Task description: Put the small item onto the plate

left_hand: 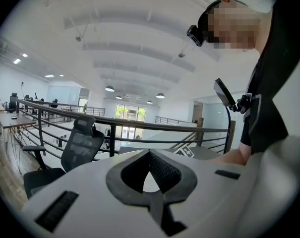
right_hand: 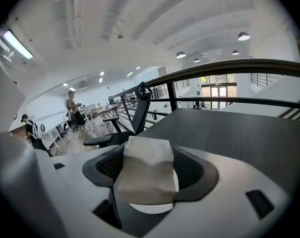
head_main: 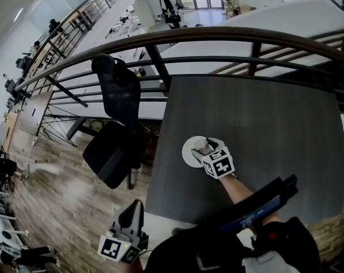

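A black chair [head_main: 114, 131] is seen by the left edge of the dark grey table [head_main: 262, 124]. It stands on the wooden floor [head_main: 58, 198]. A dark railing [head_main: 217, 36] is bent around the far edge of the table.

The left gripper [head_main: 135, 208] is held off the table, just past the near left corner. In the left gripper view its jaws are pressed together at the tips. Nothing is held between them, and only a small drop-shaped gap is left between the black pads.

A white plate [head_main: 188, 152] is set on the table. It is found close to the left edge, about halfway between the far edge and the near edge.

The right gripper [head_main: 204, 148] is held right over the plate, and its marker cube is seen on the near side. An arm [head_main: 237, 190] is stretched to it from the near edge of the table. In the right gripper view the jaws are closed on the small item [right_hand: 146, 175]. The small item is a pale, soft-looking lump with folds in it, and it is squeezed between the two black pads. The white rim of the plate is seen just under it. It cannot be told if the small item is touching the plate or is held a little above it.
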Motion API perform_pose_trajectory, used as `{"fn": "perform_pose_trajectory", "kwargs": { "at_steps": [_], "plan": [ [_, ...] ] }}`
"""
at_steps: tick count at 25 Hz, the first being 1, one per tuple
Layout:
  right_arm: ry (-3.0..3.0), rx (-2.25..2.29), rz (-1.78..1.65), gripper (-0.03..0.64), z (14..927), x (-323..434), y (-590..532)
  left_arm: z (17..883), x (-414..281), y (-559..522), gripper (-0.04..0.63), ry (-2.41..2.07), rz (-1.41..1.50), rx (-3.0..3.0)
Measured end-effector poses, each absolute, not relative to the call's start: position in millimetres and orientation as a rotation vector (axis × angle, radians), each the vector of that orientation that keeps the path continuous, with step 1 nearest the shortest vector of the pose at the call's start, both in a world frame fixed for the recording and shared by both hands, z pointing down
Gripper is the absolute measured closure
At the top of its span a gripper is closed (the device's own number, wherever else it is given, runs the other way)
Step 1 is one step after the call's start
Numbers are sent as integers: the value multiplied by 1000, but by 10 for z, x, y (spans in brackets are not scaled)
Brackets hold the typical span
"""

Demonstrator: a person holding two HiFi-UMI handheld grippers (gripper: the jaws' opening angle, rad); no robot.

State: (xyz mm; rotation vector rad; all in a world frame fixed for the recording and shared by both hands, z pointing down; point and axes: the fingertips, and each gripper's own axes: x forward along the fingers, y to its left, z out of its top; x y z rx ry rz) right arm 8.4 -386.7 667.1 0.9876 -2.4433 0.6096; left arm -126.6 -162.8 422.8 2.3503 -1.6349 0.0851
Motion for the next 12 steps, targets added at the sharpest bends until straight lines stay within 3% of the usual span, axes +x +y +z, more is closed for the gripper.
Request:
{"fn": "perform_pose_trajectory", "kwargs": {
  "at_steps": [12],
  "plan": [
    [-2364,908,632,299,7179,-93,-3811,4375,-1494,-1480,592,-1729,202,2260]
  ]
}}
